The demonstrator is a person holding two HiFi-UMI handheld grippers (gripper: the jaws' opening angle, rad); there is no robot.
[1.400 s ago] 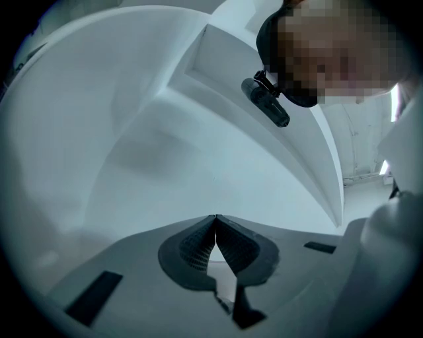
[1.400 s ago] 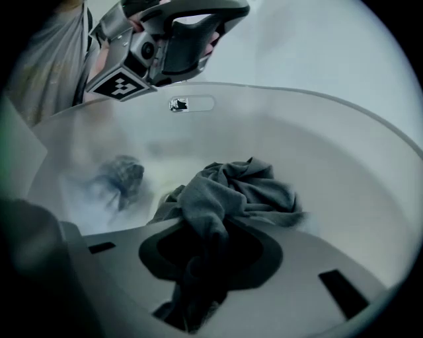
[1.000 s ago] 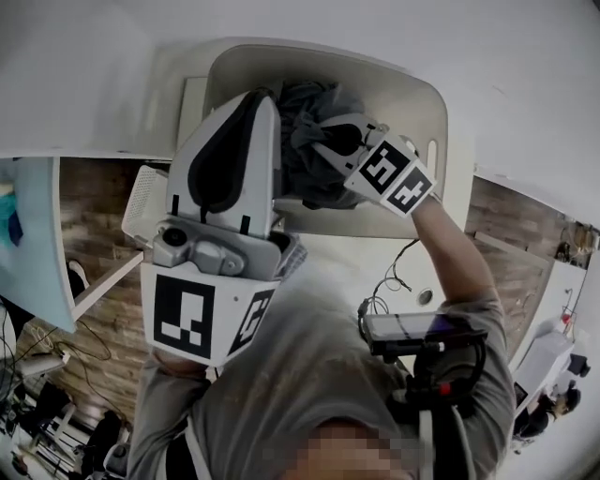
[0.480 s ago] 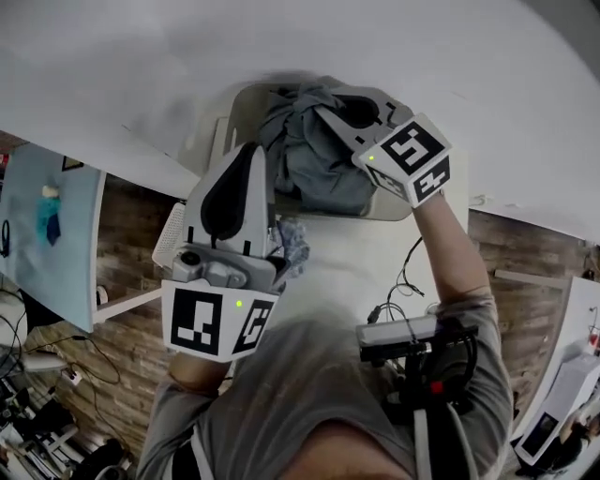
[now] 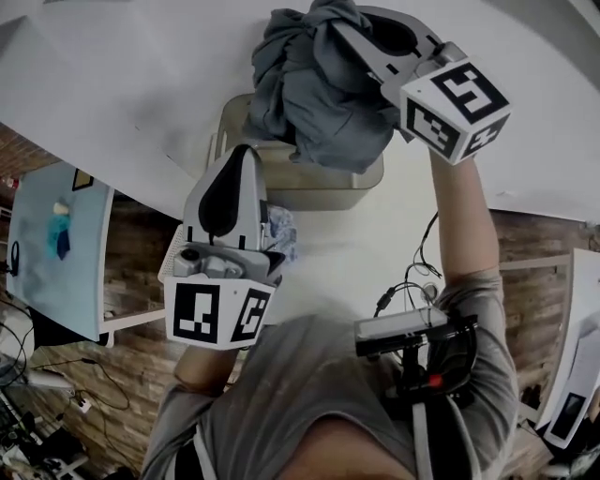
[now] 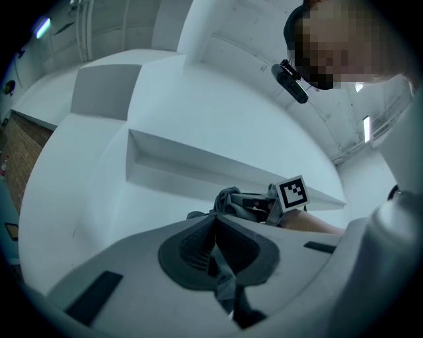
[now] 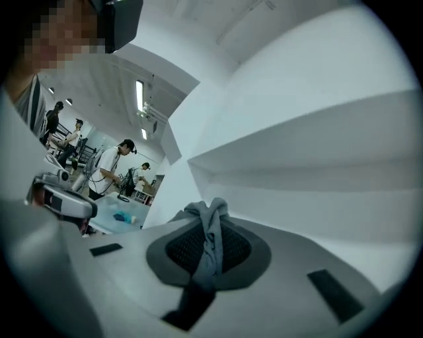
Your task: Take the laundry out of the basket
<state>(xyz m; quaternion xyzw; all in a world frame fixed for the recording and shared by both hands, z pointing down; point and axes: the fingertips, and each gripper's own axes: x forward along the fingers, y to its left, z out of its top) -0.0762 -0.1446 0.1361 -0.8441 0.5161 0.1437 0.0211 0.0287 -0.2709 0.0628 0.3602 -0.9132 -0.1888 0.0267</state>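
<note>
**A:** Head view first. Where is the laundry?

**B:** The grey garment [image 5: 319, 94] is bunched in the upper middle of the frame, over the far part of the basket [image 5: 319, 195]. Its lower folds overlap the basket's rim in the picture. I cannot tell whether they touch it.

**A:** What has hold of it?

**B:** The right gripper [image 5: 336, 28], reaching in from the upper right. In the right gripper view its jaws are pressed together on a twisted fold of that garment, which runs down between the dark pads.

**A:** And the other one?

**B:** The left gripper [image 5: 242, 152] is at centre left, just beside the basket's near left corner, with its tip toward the top of the frame. The left gripper view shows its jaws pinching a thin strip of pale cloth [image 6: 223, 274]. In the head view a pale patterned piece shows just right of its body.

**A:** Around them?

**B:** The basket stands on a white table [image 5: 112, 94]. The person's right forearm [image 5: 459, 225] runs down the right side from the marker cube to a grey sleeve. Brown wooden floor [image 5: 141, 281] shows at the left and right edges.
</note>
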